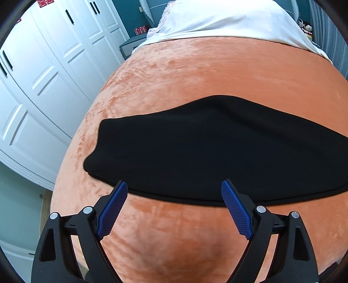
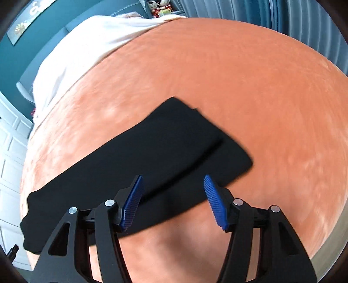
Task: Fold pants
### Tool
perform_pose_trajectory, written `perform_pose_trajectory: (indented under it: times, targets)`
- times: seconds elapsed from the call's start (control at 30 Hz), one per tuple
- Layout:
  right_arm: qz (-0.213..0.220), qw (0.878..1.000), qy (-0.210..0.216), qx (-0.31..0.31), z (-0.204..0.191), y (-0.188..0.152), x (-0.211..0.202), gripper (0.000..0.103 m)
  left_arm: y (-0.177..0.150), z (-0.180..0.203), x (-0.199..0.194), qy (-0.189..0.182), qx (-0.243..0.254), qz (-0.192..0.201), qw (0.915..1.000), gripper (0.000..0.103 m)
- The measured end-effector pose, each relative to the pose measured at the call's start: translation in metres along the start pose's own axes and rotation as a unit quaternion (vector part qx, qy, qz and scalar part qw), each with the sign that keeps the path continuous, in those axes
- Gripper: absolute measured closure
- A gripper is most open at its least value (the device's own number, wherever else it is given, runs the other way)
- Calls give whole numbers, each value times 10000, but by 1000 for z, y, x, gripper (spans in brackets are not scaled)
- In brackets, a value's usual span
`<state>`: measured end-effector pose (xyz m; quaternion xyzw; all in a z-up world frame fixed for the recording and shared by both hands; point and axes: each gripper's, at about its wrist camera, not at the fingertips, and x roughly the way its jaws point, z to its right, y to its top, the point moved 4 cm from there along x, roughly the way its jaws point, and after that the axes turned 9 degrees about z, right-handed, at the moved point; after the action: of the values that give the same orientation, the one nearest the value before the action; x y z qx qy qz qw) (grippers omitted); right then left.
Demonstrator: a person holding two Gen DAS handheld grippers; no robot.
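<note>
Orange plush bedding (image 1: 195, 71) is covering the bed in this bedroom, with a white blanket (image 1: 228, 21) lying bunched at the far end, white wardrobe doors (image 1: 43, 76) standing to one side and blue-grey curtains (image 2: 293, 15) hanging on the other. Black pants (image 1: 206, 152) are lying flat on the orange cover, folded into a long band running across the bed; in the right wrist view (image 2: 152, 156) an upper layer is lying over a lower one, with a fold edge running diagonally across the fabric and one squared end pointing toward the middle of the bed.

Both tools are hanging above the near edge of the pants. The left hand-held gripper (image 1: 174, 191) is standing wide and released, its blue pads (image 1: 113, 209) spread apart, with only bedding and the edge of the pants showing between them. The right hand-held gripper (image 2: 173, 185) is also released, its jaws parted less widely, and its blue pads (image 2: 214, 201) are pressing on nothing. No cloth is being pinched by either one. The right wrist view is looking slightly blurred.
</note>
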<state>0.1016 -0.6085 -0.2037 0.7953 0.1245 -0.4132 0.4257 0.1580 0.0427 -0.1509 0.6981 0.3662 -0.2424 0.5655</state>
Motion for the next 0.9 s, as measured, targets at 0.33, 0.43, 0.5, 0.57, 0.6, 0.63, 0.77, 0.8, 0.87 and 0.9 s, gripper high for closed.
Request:
perform_pose_trajectory:
  times: [0.33, 0.43, 0.5, 0.57, 0.6, 0.63, 0.77, 0.8, 0.87, 0.9]
  targets:
    - [217, 9993, 292, -104, -33, -26, 15, 99, 5, 21, -1, 113, 80, -76, 9999, 17]
    - [586, 9972, 439, -131, -35, -25, -16, 100, 8, 14, -4, 214, 123, 15, 9997, 17]
    - [511, 9977, 293, -343, -27, -38, -16, 98, 7, 13, -1, 214, 120, -23, 9997, 16]
    - [-71, 9985, 30, -534, -16, -60, 22, 89, 2, 13, 5, 215, 110, -152, 9996, 16]
    - [-234, 9989, 150, -380, -9, -67, 31, 89, -1, 14, 9, 199, 91, -239, 9995, 16]
    - [-56, 9992, 383, -106, -2, -66, 26, 85, -4, 12, 11, 191, 68, -302, 9993, 16]
    - [317, 9992, 257, 49, 4, -50, -13, 67, -19, -10, 20, 91, -344, -604, 9975, 16]
    - [399, 9990, 172, -58, 3, -50, -21, 62, -25, -24, 27, 64, -587, -761, 9954, 16]
    - [573, 9979, 4, -314, -2, -52, -41, 60, -34, -51, 38, -10, -1066, -987, 9894, 16]
    - [630, 9970, 1, -451, -7, -55, -51, 61, -40, -75, 46, -26, -1454, -1122, 9830, 16]
